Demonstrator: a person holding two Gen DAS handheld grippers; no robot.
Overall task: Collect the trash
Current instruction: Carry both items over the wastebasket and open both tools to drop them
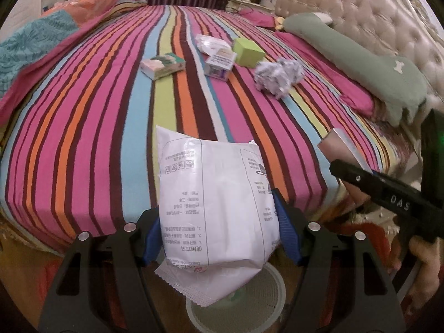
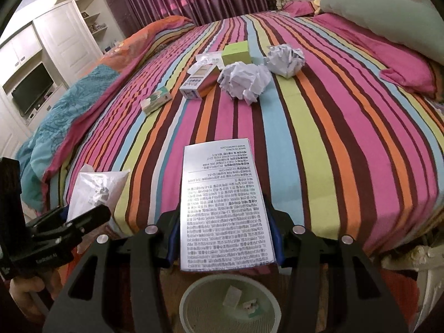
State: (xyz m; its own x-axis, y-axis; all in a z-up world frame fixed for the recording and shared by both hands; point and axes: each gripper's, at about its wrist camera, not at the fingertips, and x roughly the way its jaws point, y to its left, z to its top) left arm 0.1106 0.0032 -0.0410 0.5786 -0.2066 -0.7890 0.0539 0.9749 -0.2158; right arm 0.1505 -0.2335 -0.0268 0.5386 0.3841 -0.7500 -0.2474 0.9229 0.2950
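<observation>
My left gripper (image 1: 215, 230) is shut on a white plastic pack (image 1: 213, 183) with printed text, held over the bed's edge. My right gripper (image 2: 224, 227) is shut on a flat silver box (image 2: 222, 183) covered in print. A pale green mesh wastebasket (image 2: 188, 299) stands on the floor right below both, with a few scraps inside. On the striped bed lie two crumpled paper balls (image 2: 244, 80) (image 2: 285, 58), a green box (image 2: 237, 54), a white carton (image 2: 198, 82), a small green-white box (image 2: 155, 101) and a clear plastic bag (image 2: 206, 58).
A green bolster (image 1: 360, 63) and pink pillow (image 2: 402, 66) lie along the tufted headboard (image 1: 347, 8). A folded quilt (image 2: 55, 116) covers the bed's left side. White cabinets with a TV (image 2: 32, 91) stand beyond. A hand (image 1: 424, 258) holds the right gripper.
</observation>
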